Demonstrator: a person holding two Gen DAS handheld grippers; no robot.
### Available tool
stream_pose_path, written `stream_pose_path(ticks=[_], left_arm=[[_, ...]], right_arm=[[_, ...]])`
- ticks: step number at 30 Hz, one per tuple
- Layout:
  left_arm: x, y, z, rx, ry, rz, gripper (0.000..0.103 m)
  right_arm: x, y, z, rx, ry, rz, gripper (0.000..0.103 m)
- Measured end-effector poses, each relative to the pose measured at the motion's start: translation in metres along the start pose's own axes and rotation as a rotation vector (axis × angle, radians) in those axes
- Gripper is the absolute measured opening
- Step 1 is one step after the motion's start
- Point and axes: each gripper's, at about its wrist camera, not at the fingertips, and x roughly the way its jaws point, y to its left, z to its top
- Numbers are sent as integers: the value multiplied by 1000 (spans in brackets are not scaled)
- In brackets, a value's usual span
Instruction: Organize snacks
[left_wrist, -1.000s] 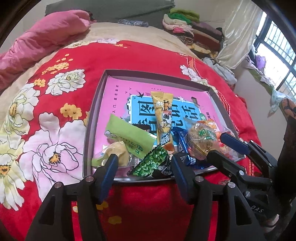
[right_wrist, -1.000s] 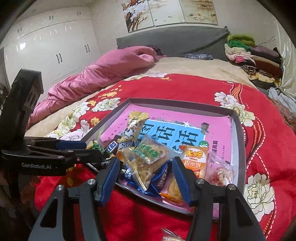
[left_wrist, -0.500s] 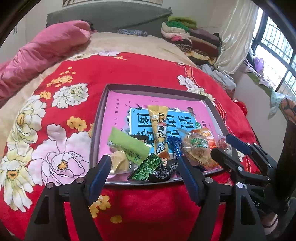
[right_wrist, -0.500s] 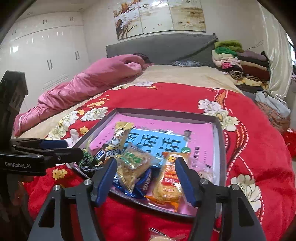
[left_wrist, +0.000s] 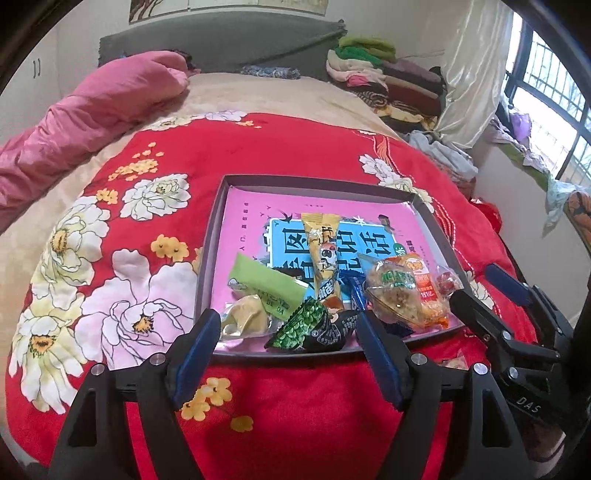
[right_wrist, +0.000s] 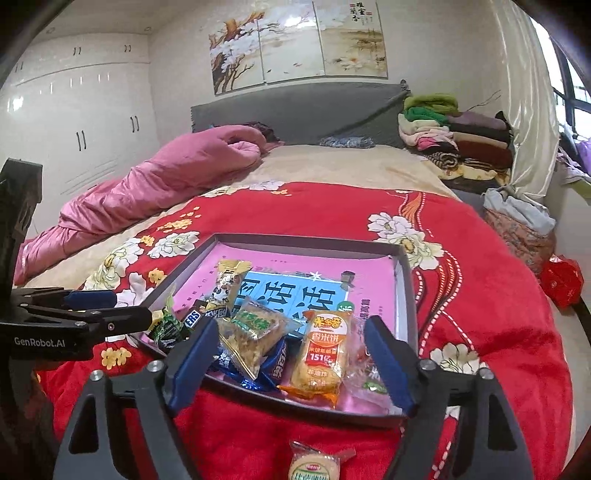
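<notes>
A: How do the two grippers stand?

B: The left gripper (left_wrist: 286, 330) has its blue-padded jaws spread wide with nothing pressed between the pads. The right gripper (right_wrist: 291, 341) is still opening its jaws, and they too grip nothing; snacks show in the gap, but the pads sit clear of them.

A: Where are the snacks?

B: They lie bunched at the near edge of the shallow grey tray (left_wrist: 210, 236), which rests on the red flowered blanket (left_wrist: 258, 147). Just ahead of the left gripper's fingertips lies a dark green-patterned packet (left_wrist: 306, 328). Beyond its left finger sit a pale yellow wrapped cake (left_wrist: 247, 315) and a light green bar (left_wrist: 266, 286). Straight ahead, farther off, a long yellow packet (left_wrist: 325, 258) lies pointing away.

A: And by the right gripper?

B: Ahead of it, toward its left finger, is a clear packet of crispy rice cake with a green label (right_wrist: 251, 334), lying over blue wrappers (right_wrist: 275, 369). Toward its right finger is an orange rice-cracker pack (right_wrist: 323, 354), with a clear wrapped sweet (right_wrist: 360, 356) just beside it.

A: Anything outside the tray?

B: One round wrapped biscuit (right_wrist: 314, 463) lies on the blanket below the right gripper, nearer than the tray's front rim.
</notes>
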Motion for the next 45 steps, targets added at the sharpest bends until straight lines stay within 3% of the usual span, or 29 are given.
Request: stream_pose_path(ticks=[6, 29, 45], left_arm=[[-7, -2, -12, 8, 5, 7, 78], [-37, -10, -62, -10, 46, 5, 78], [-53, -15, -75, 9, 56, 7, 78]], right_arm=[[-16, 1, -4, 29, 3, -36, 90], [-52, 32, -49, 27, 137, -57, 91], [-71, 24, -58, 69, 160, -74, 91]])
